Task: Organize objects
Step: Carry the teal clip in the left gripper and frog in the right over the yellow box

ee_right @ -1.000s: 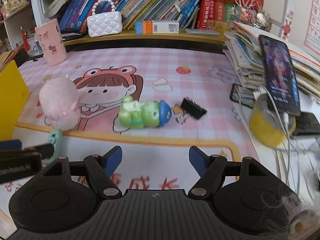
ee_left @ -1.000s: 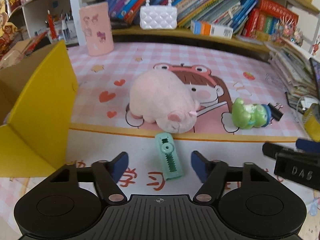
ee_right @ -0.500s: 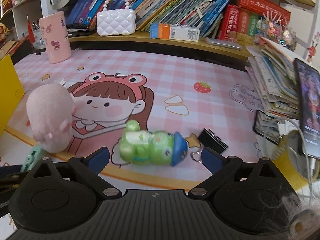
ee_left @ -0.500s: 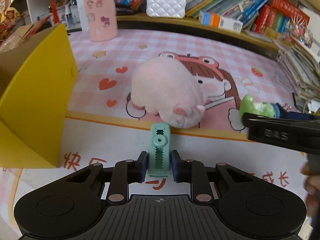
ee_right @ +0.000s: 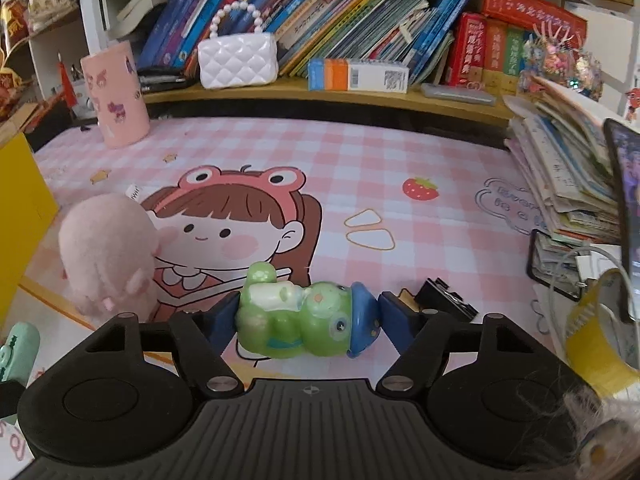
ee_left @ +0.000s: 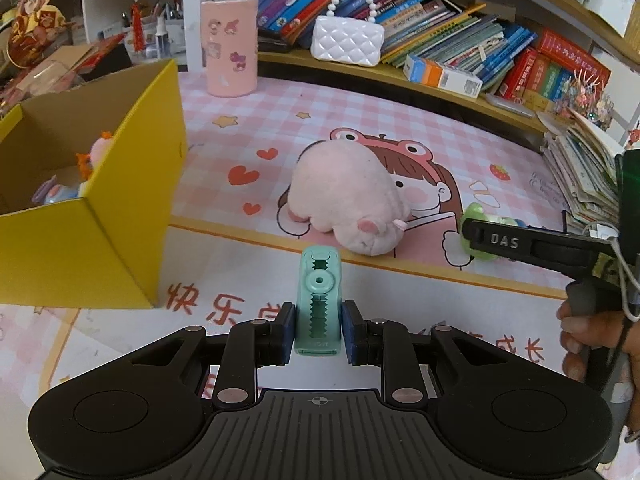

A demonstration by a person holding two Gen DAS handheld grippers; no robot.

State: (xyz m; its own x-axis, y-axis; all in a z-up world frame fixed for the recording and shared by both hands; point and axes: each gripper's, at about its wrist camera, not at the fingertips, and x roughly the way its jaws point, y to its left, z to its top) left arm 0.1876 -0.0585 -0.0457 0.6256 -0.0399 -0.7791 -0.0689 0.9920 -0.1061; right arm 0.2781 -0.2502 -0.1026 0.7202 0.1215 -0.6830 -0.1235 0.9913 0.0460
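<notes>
Both grippers at toys on the tabletop (ee_left: pixel 400 120)

At ten o'clock sits the yellow box (ee_left: pixel 132 184); the right gripper (ee_right: pixel 306 318) is closing around the green frog toy (ee_right: pixel 296 320); the left gripper (ee_left: pixel 319 330) is clamped on the mint clip (ee_left: pixel 319 300).

Left gripper (ee_left: pixel 319 334): black ribbed housing showing round side discs, silver screws, blue pads. Right gripper (ee_right: pixel 307 316): matching build, its side arm bearing white "DAS" lettering.

Table under pink checkered cartoon-girl mat (ee_right: pixel 360 168). Behind it, low wooden shelf (ee_right: pixel 280 94) packed with leaning colourful books (ee_left: pixel 460 36). White shelving unit (ee_left: pixel 132 8) at left. Even daylight.
</notes>
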